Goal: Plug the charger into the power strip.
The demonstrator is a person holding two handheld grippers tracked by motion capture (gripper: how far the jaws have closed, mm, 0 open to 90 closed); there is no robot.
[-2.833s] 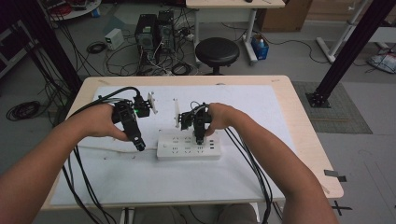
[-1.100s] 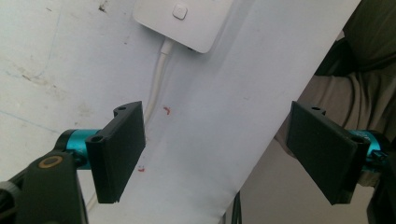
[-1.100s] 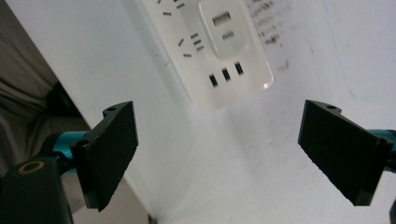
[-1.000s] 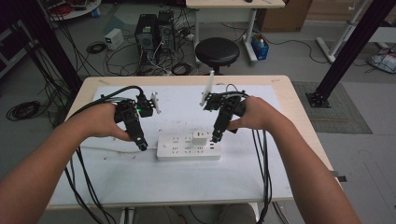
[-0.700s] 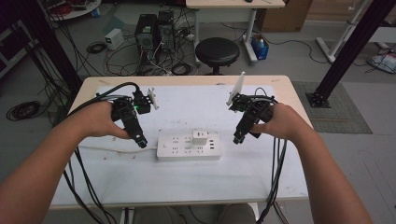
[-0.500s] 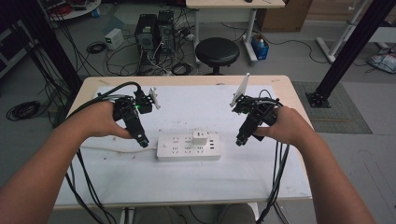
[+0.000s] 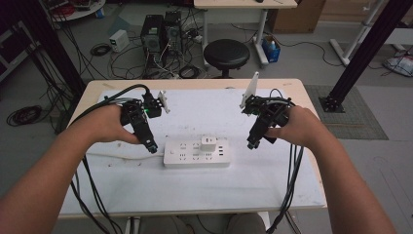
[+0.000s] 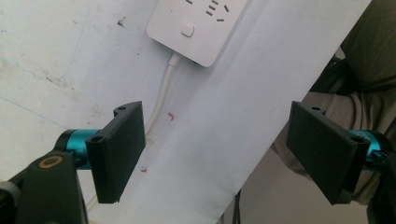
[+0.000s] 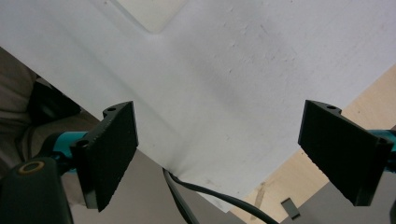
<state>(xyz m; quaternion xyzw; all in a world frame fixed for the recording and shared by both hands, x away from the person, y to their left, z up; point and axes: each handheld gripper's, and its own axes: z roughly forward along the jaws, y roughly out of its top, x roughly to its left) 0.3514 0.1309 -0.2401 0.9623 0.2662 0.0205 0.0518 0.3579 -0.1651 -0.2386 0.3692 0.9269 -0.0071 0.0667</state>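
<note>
Landmark: the white power strip (image 7: 197, 153) lies flat near the middle of the white sheet (image 7: 204, 187) that covers the table (image 7: 204, 84), its long side running across the person's front.
Left hand: the left hand (image 7: 104, 124) sits left of the power strip and grips the left gripper from above.
Left gripper: the left gripper (image 7: 152, 146) points down at the sheet just beside the power strip's left end, not touching it as far as the high view shows. In the left gripper view its two black jaws stand wide apart with nothing between them.
Cord: a white cord (image 8: 161, 95) leaves the power strip's left end; in the left gripper view it runs past the inner edge of one jaw, apart from it.
Switch: a small square button (image 8: 187, 31) sits on the power strip's top face near the cord end.
Charger: a white plug-in charger block (image 7: 209, 144) stands upright in a socket right of the power strip's middle.
Right gripper: the right gripper (image 7: 251, 143) hangs to the right of the power strip, near its right end yet clear of it, tilted down toward the sheet. In the right gripper view its jaws are spread wide and empty over bare sheet.
Right hand: the right hand (image 7: 297, 127) holds that gripper, farther right of the power strip.
Cable: a dark cable (image 9: 205, 191) crosses the sheet's edge below the right gripper's jaws.
</note>
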